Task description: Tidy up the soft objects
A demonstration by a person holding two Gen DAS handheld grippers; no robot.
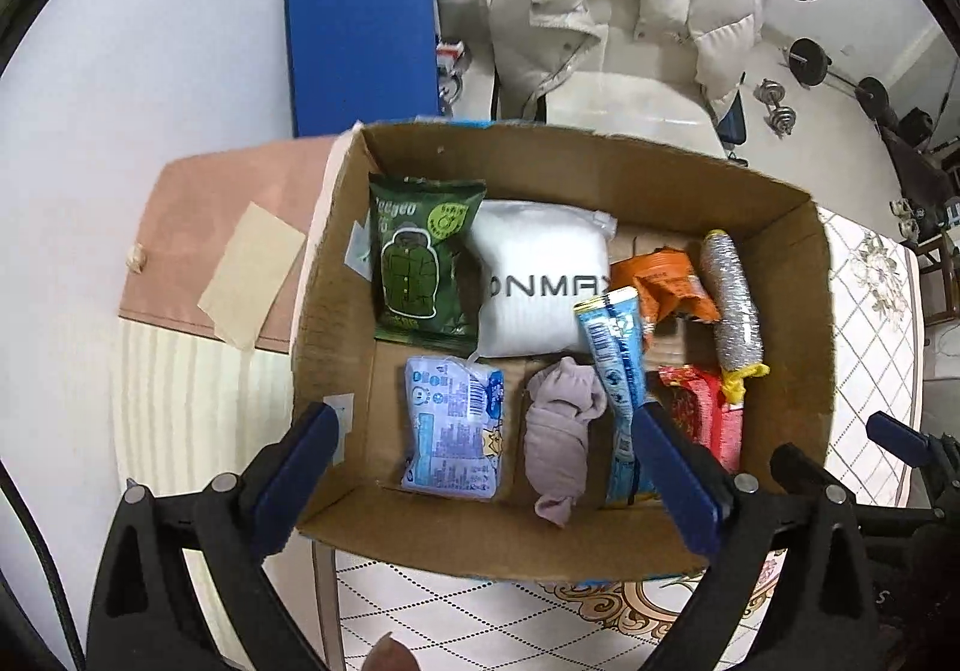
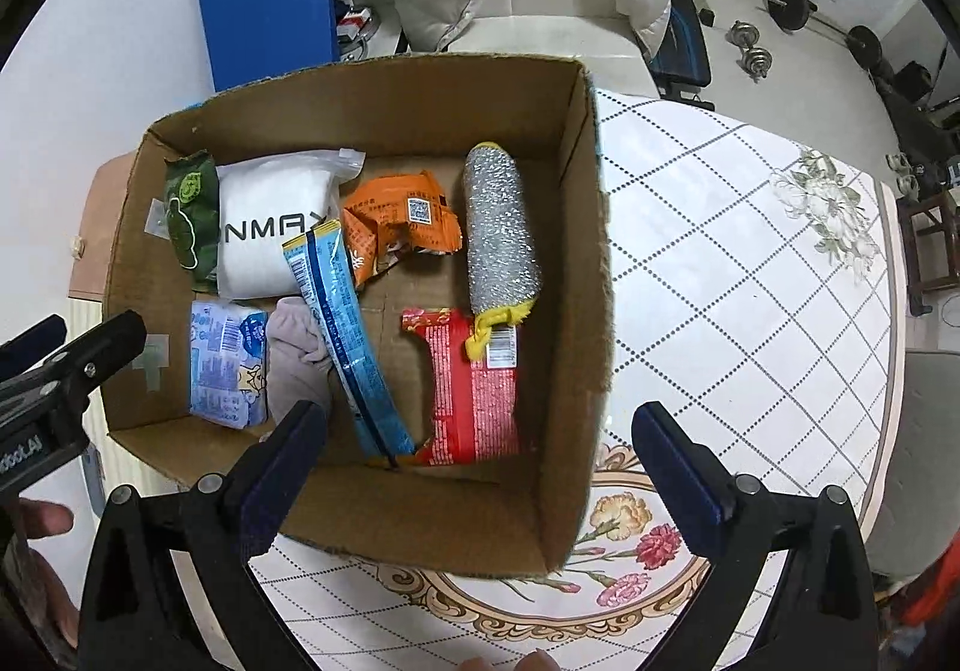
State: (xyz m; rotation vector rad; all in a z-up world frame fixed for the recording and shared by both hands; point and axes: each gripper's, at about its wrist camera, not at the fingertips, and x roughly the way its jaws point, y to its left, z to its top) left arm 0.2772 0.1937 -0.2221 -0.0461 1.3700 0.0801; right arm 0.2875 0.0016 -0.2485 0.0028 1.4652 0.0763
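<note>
Cardboard box on table holds eight soft items, one each, incl. white "ONMAX" pouch and green "Teegeo" pack; left gripper and right gripper both wide open above it, empty.

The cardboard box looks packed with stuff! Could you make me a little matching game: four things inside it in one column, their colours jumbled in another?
Things:
1. jacket-picture packet
2. sparkly roll
3. crumpled wrapper
4. bunched sock

Colours:
A. orange
B. pale mauve
C. dark green
D. silver with a yellow end

Pairs: 1-C, 2-D, 3-A, 4-B. All lie in the cardboard box.
</note>
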